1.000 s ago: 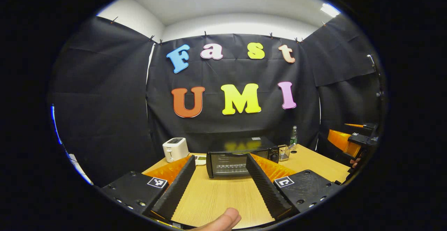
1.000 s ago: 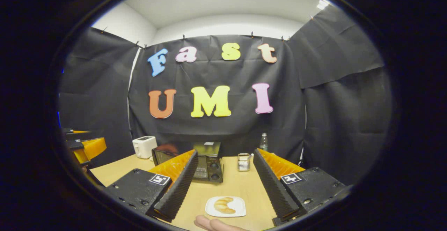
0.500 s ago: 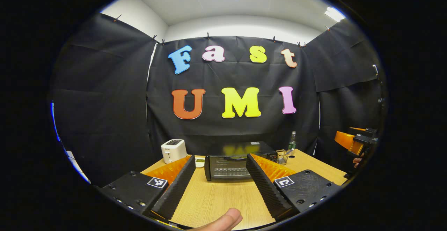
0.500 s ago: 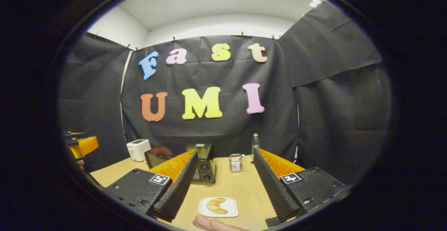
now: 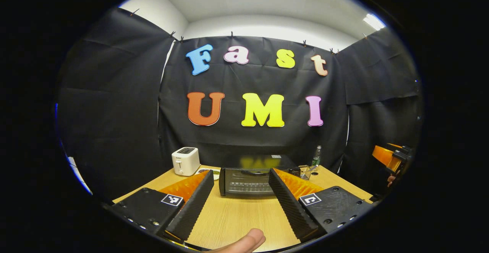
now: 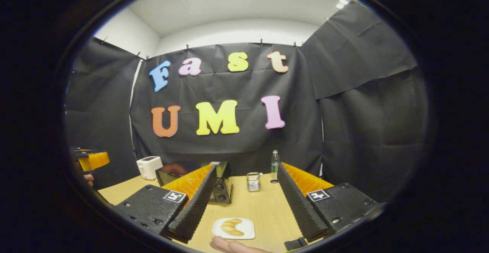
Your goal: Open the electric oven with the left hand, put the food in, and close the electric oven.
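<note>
Resting on a square white plate (image 6: 233,228), a curved croissant (image 6: 233,227).

Wooden worktop (image 5: 237,218). On it: toaster (image 5: 185,161) back left, oven (image 5: 246,176) mid-back with door shut, small dish (image 5: 214,172) between them, wire basket (image 6: 253,181) and bottle (image 6: 274,162) right of oven, plate (image 6: 233,228) with croissant (image 6: 233,226) near front.

black oven (image 5: 248,180), white toaster (image 5: 185,161), pale wood-grain table (image 5: 237,218) — golden croissant (image 6: 232,226) on a white plate (image 6: 246,233), green-labelled clear bottle (image 6: 274,163)
</note>
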The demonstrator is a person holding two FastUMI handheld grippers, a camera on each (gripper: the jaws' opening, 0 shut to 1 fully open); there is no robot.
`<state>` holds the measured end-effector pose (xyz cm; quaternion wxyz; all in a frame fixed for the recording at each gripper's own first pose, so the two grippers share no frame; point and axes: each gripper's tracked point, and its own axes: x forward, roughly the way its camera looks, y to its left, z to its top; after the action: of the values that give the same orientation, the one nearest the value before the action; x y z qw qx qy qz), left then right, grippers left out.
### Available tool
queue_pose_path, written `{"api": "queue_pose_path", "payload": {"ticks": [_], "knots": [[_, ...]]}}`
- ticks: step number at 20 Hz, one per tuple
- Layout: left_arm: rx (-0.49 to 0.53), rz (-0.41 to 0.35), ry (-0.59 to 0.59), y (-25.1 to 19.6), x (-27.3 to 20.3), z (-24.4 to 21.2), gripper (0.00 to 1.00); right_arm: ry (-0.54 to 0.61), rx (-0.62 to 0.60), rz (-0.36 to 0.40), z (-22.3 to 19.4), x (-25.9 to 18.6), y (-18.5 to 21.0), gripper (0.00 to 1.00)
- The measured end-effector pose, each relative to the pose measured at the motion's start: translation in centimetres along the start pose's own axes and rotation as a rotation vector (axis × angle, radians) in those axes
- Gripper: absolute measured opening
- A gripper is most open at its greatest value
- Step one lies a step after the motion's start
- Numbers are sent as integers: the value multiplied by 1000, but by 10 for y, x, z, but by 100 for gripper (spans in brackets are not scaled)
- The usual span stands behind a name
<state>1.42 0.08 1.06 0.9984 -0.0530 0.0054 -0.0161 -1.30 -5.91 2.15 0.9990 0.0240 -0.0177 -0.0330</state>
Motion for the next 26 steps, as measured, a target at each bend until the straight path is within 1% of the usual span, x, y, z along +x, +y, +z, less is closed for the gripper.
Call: {"api": "queue_pose_path", "payload": {"ticks": [2, 3, 4, 7, 9, 14, 16, 18, 21, 26], "knots": [[-10, -16, 13, -3, 9, 0, 93, -12, 10, 4, 2, -1, -3, 97], [-14, -24, 24, -4, 15, -1, 84, -19, 15, 4, 4, -2, -6, 97], [-17, -31, 38, -6, 21, -4, 93, -26, 20, 2, 3, -3, -10, 97], [-19, -64, 55, -15, 47, -4, 93, -42, 23, 1, 6, -4, -18, 96], [-14, -73, 79, -19, 69, -6, 93, -48, 23, -3, 4, -4, -24, 96], [18, -143, 135, -52, 143, -20, 93, -72, 27, 28, 4, 2, -26, 96], [37, -161, 173, -60, 171, -34, 93, -67, 36, 45, -1, 4, -22, 96], [42, -167, 240, -64, 193, -56, 93, -63, 44, 68, -4, 5, -21, 96], [46, -177, 317, -68, 219, -83, 93, -68, 51, 68, -6, 6, -29, 96], [37, -177, 379, -65, 255, -118, 93, -76, 53, 80, -9, 7, -31, 96]]}}
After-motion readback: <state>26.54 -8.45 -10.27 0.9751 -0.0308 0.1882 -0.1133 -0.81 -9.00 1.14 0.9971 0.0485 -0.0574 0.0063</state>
